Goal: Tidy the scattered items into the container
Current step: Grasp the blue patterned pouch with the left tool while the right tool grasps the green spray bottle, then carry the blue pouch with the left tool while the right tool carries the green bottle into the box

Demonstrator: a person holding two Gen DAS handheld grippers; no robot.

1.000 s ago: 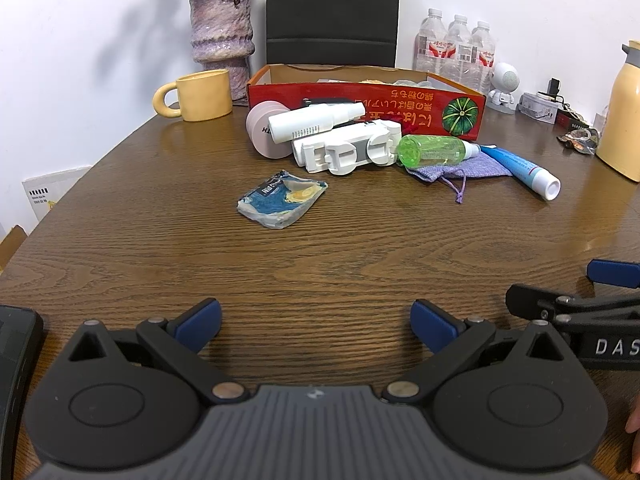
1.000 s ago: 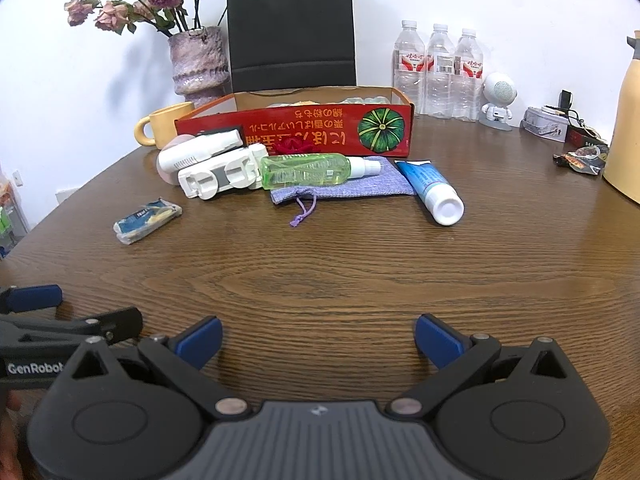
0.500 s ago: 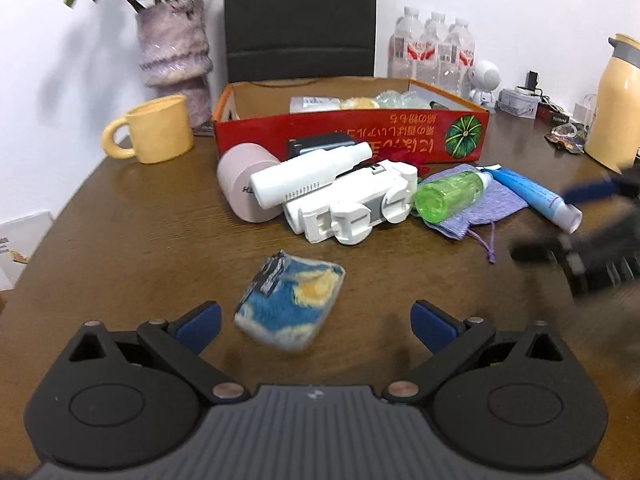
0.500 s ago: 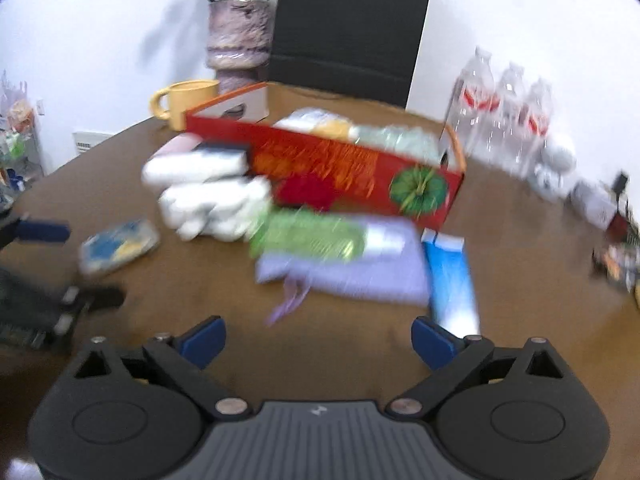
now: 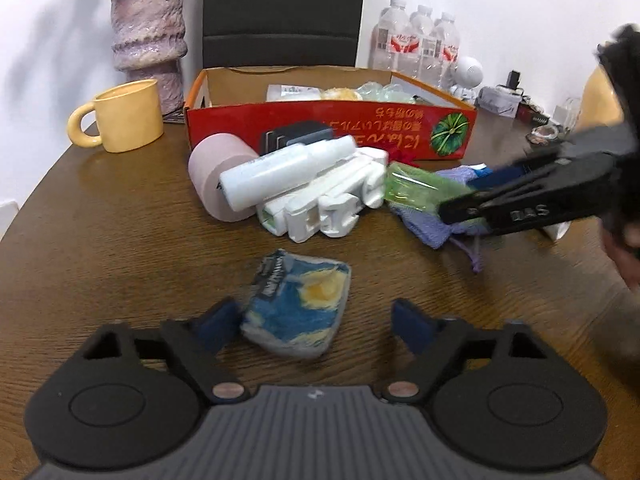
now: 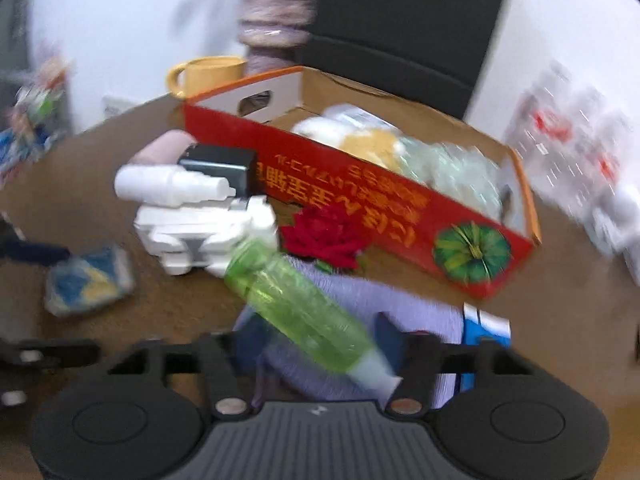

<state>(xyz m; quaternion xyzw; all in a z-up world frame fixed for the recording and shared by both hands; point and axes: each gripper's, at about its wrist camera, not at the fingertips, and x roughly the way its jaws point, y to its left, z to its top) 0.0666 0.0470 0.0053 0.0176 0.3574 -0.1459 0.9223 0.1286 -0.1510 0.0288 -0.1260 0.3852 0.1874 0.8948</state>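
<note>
A blue and yellow packet (image 5: 298,304) lies on the brown table between the jaws of my left gripper (image 5: 316,326). The jaws are closing; the left pad is at the packet's edge and the right pad stands clear of it. My right gripper (image 6: 320,340) is over the purple pouch (image 6: 400,304), and its jaws are closing around the green bottle (image 6: 300,308), which lies slantwise between them. The view is blurred, with a gap showing at the left pad. The red cardboard box (image 5: 328,136) behind holds several wrapped items.
In front of the box lie a white bottle (image 5: 288,168), a white plastic holder (image 5: 332,204), a pink roll (image 5: 218,172), a black case (image 5: 296,134), a red rose (image 6: 324,236) and a blue tube (image 6: 486,324). A yellow mug (image 5: 128,114) and a vase (image 5: 148,28) stand back left.
Both grippers moved forward to the pile. The left one's jaws narrowed around the packet. The right one rolled, came over the green bottle, and its jaws narrowed.
</note>
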